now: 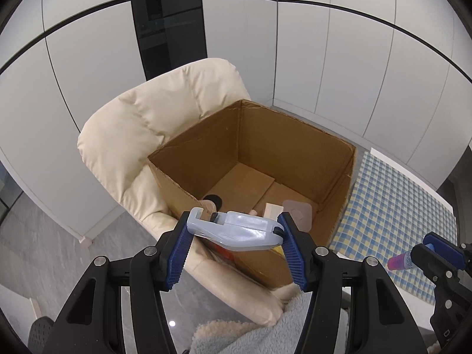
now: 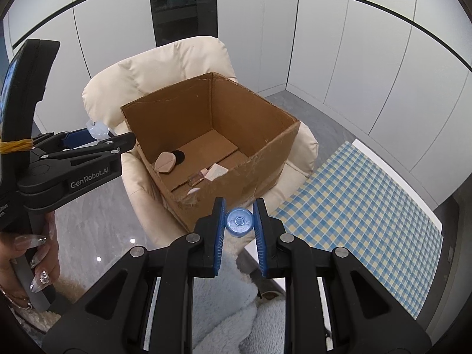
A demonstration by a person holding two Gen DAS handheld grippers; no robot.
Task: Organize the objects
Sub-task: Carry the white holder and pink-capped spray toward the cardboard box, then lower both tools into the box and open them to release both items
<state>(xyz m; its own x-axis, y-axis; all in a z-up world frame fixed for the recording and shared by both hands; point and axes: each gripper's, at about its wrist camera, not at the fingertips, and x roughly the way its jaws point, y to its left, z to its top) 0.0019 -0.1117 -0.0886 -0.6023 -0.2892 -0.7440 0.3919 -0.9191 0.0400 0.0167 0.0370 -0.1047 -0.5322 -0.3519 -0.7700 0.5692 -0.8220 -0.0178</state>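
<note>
1. The clip (image 1: 236, 228), a pale translucent plastic piece, lies crosswise between the blue pads of the left gripper (image 1: 236, 244), which is clamped on its two ends. It hangs above the near rim of the box (image 1: 295, 147).
2. The bottle (image 2: 239, 222), small with a round blue end facing the camera, is pinched between the pads of the right gripper (image 2: 239, 230), which is closed tight on it. In the left view its body shows pink and purple. It sits just short of the box's near corner, outside it.
3. The box is open-topped brown cardboard and stands on the seat of a cream chair (image 1: 153, 112).
4. Inside the box, on its floor, lie a black disc (image 2: 178, 156), a pink pad (image 2: 163, 162) touching the disc, a small clear vial (image 2: 198, 177), a white wedge (image 2: 218, 172) beside the vial, and a pale oval piece (image 2: 193, 191) near the front wall.
5. To the right of the box a table carries a blue and yellow checked cloth (image 2: 354, 200).
6. In front of the box, below both grippers, lies a fluffy pale blue blanket (image 2: 230, 295).
7. A hand (image 2: 35, 259) with long decorated nails grips the left gripper's handle, left of the box.
8. Behind the box and chair stand white wall panels (image 1: 324, 59) with a dark vertical strip between them.
</note>
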